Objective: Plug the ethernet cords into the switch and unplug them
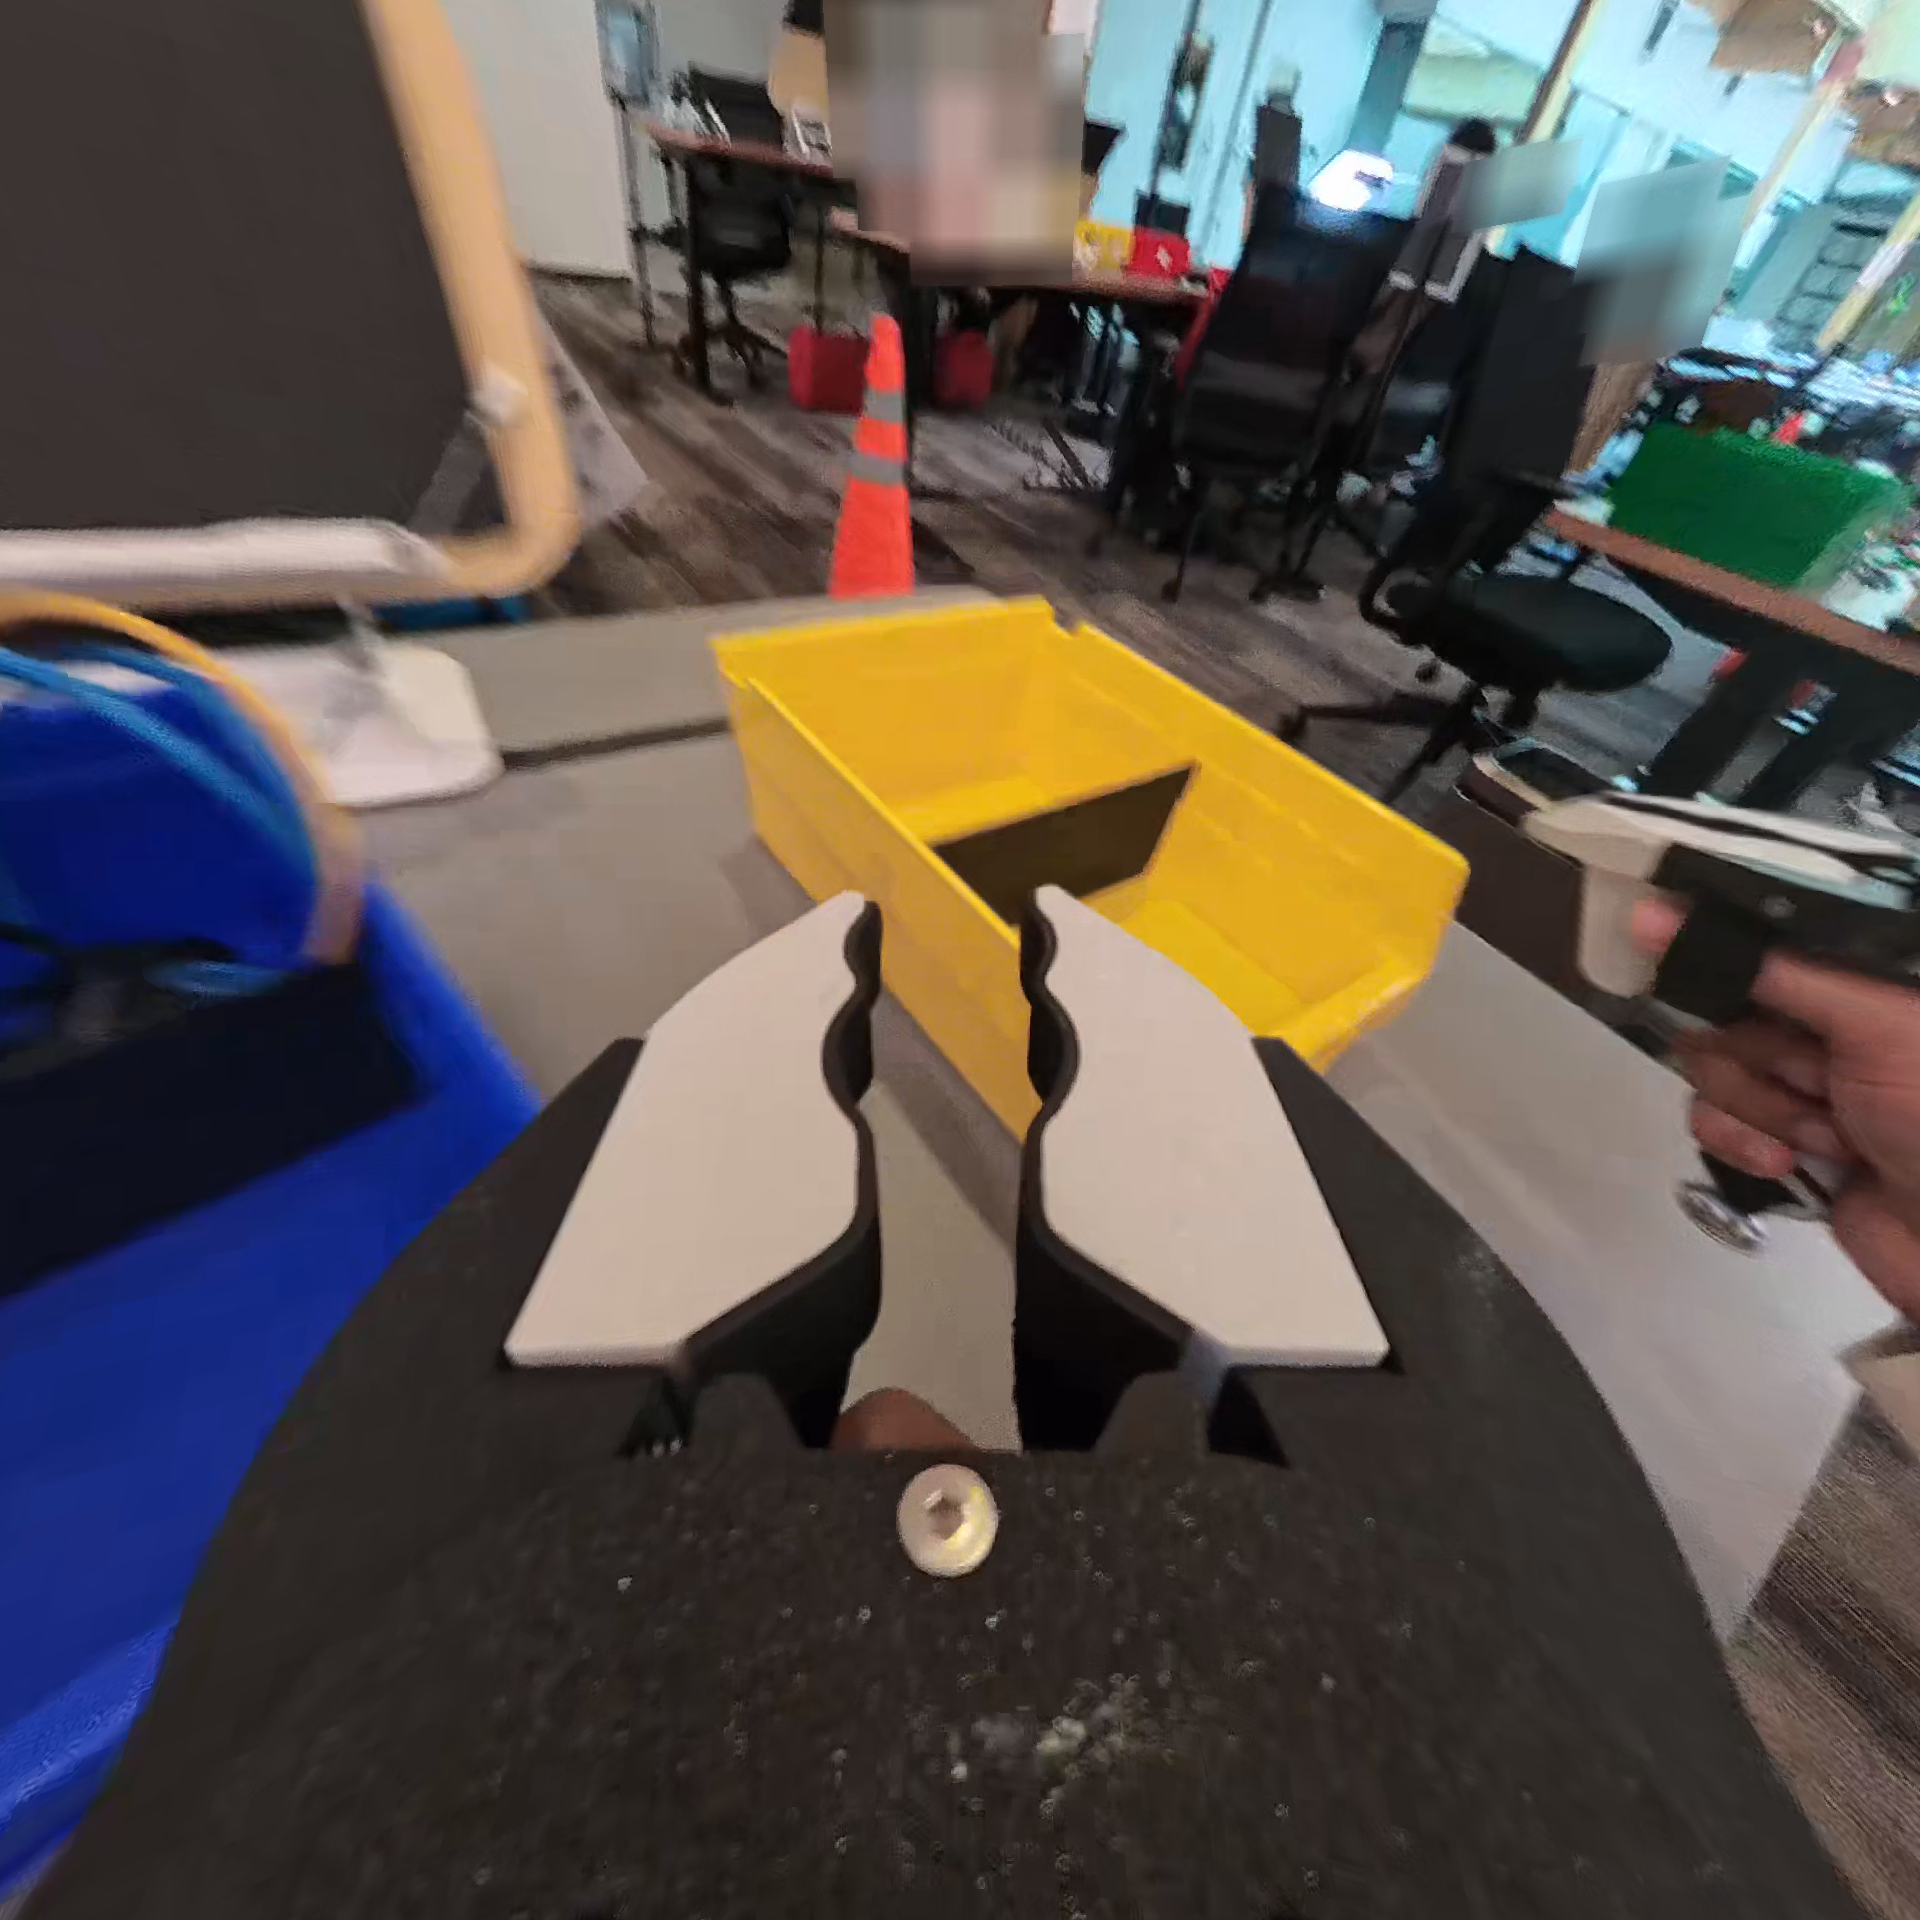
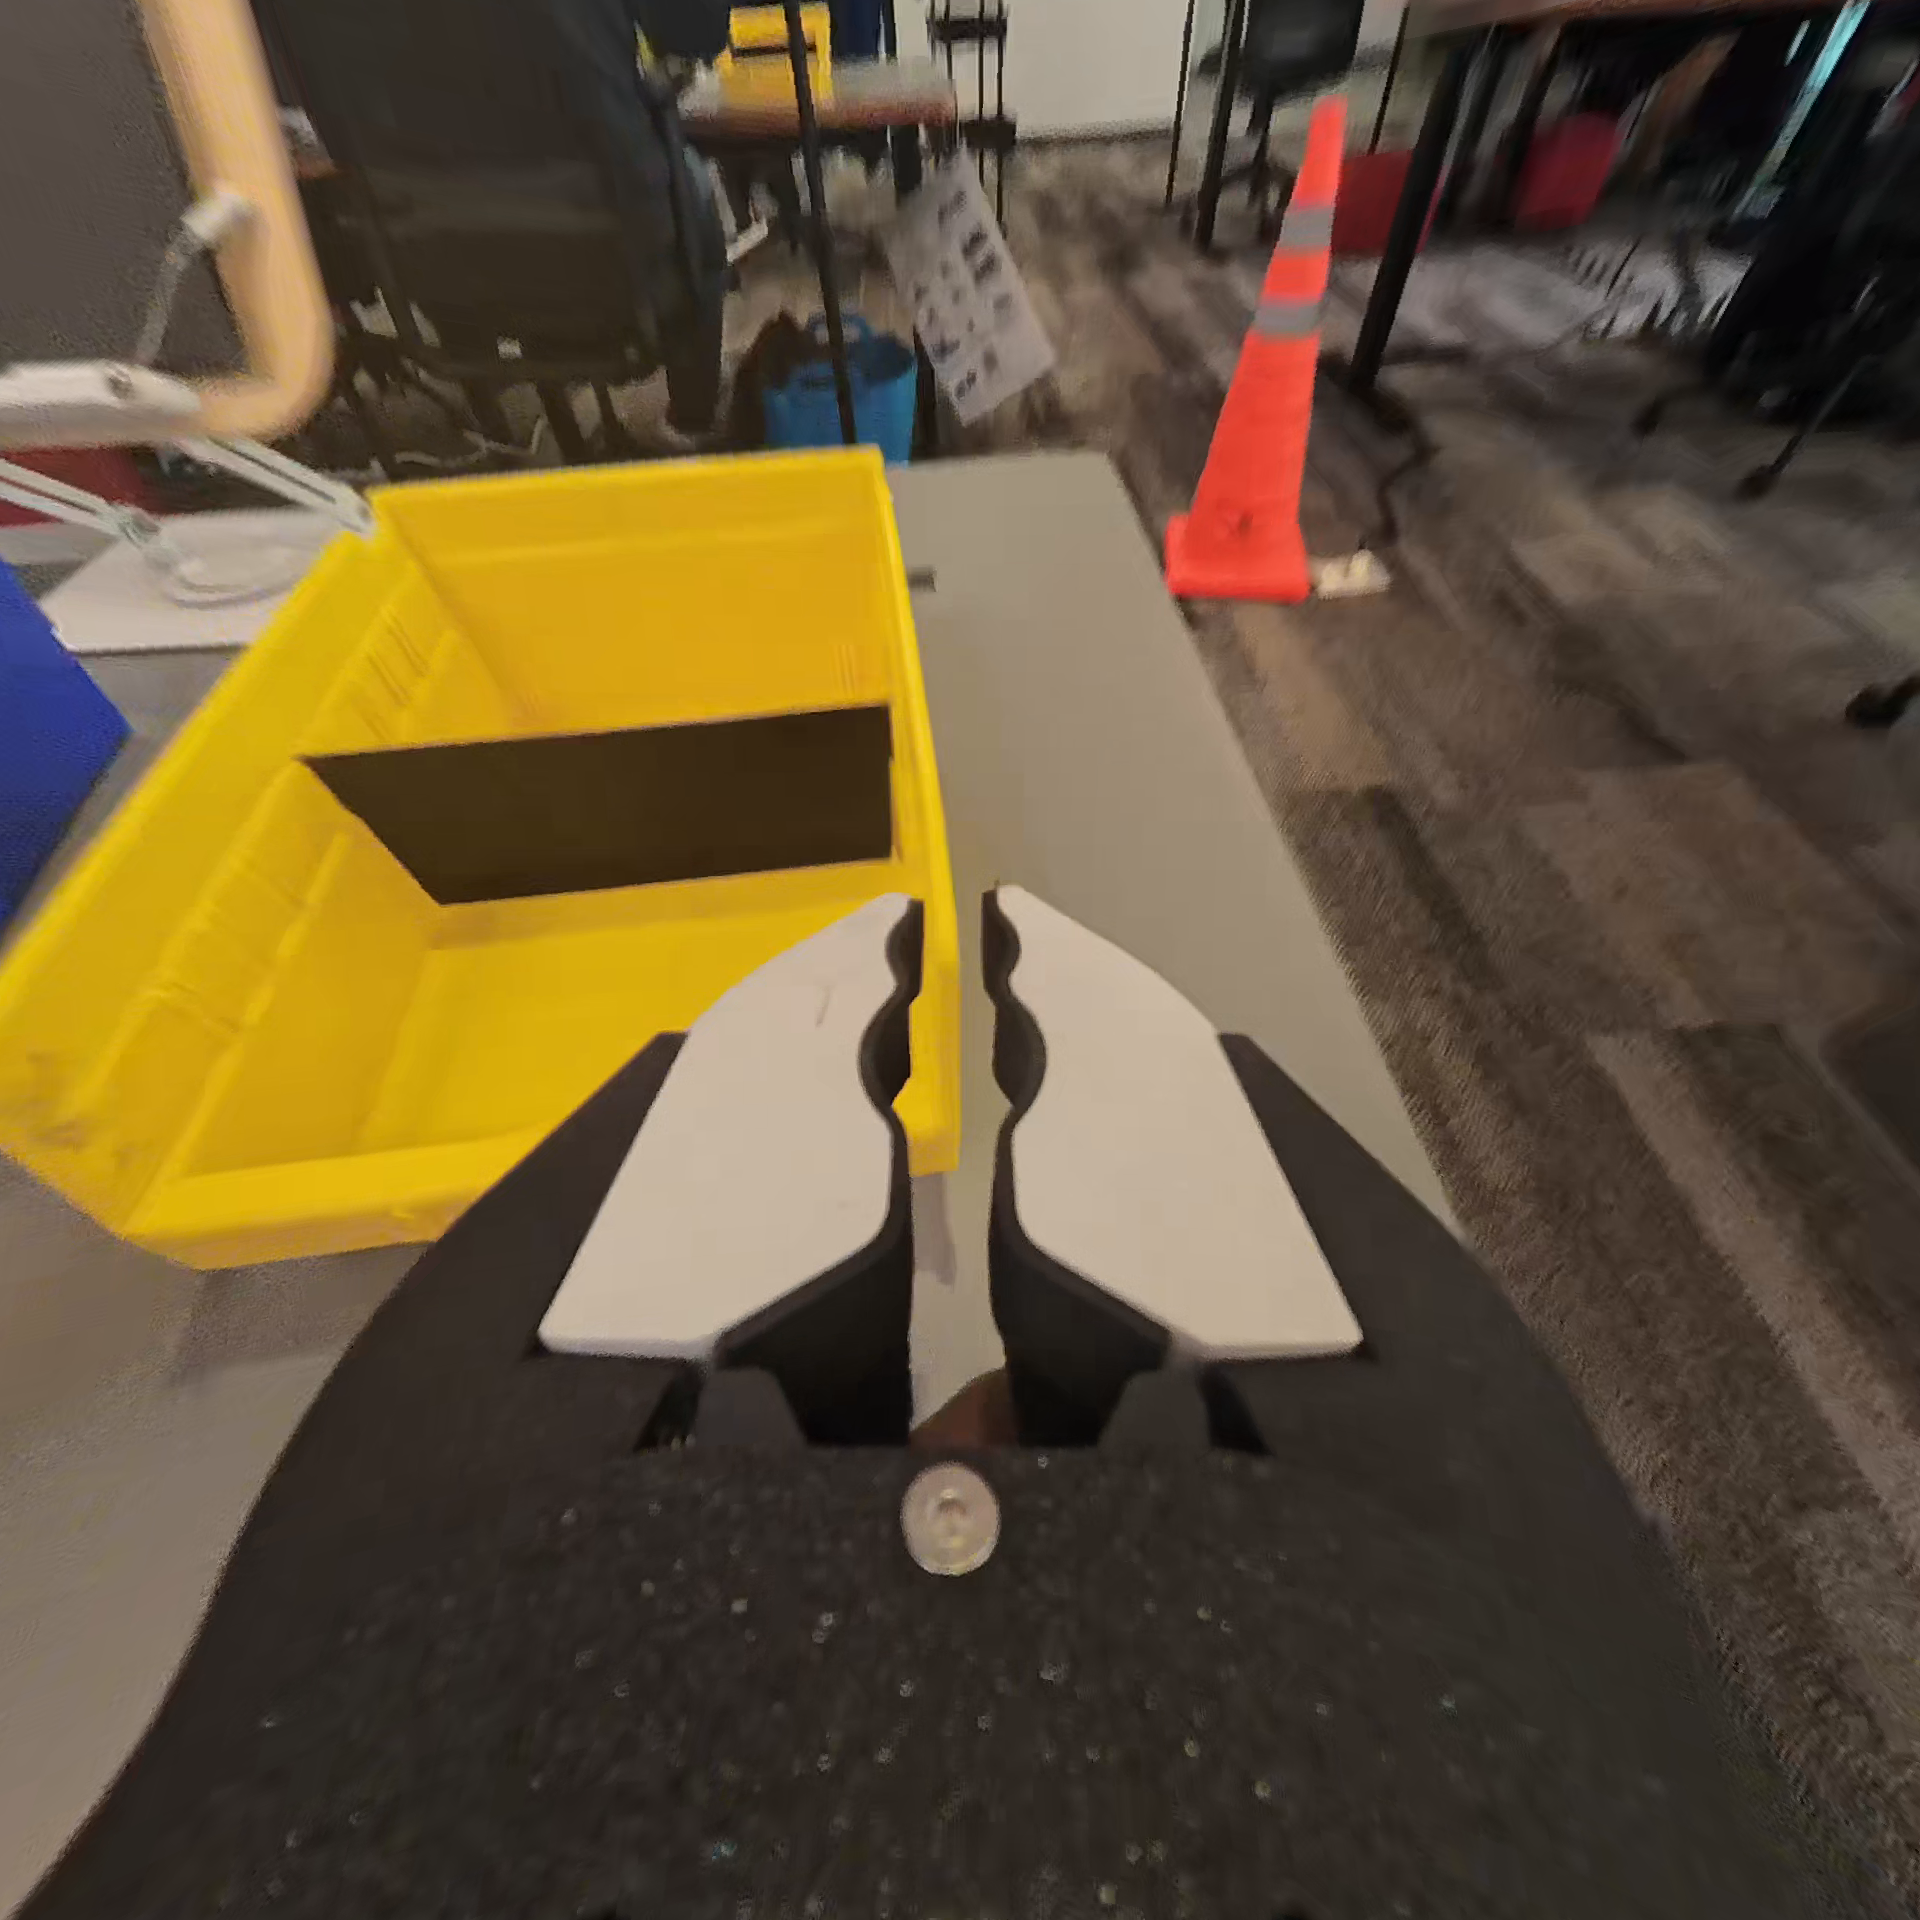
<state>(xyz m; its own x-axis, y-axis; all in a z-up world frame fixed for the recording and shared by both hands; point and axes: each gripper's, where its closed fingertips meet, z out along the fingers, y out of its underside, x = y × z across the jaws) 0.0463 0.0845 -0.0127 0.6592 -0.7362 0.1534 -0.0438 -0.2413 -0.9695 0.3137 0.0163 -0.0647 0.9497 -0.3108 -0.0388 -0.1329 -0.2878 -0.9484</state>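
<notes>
My left gripper (image 1: 951,914) hovers empty, jaws moderately apart, over the grey table (image 1: 582,883) before a yellow bin (image 1: 1299,831). My right gripper (image 2: 954,906), jaws narrowly parted, holds nothing. Blue ethernet cords (image 1: 208,748) sit in the blue bin (image 1: 187,1299) left; no switch visible.

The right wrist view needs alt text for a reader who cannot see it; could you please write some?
The right gripper, jaws slightly apart and holding nothing, hovers over a grey table beside an empty yellow bin with a black divider. An orange traffic cone stands on the floor beyond.
</notes>
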